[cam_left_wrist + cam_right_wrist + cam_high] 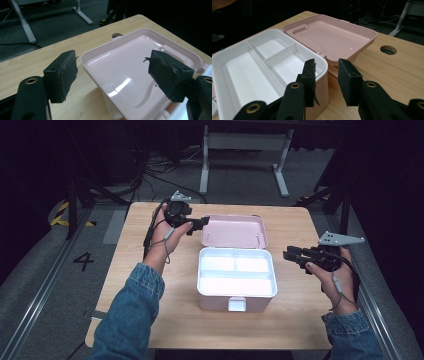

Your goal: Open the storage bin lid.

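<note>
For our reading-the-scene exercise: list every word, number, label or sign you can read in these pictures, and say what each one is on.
"4": a dark numeral on the grey floor, left of the table in the high view.
Yellow-and-black hazard stripes on the floor farther back: a marking, no words.
The pink box, its open lid and white tray carry no readable text.

Light wooden table [150, 285], rounded corners, cable hole near far edge. Open pink box [235, 292] at centre, lid [235, 231] flat behind it.
</note>
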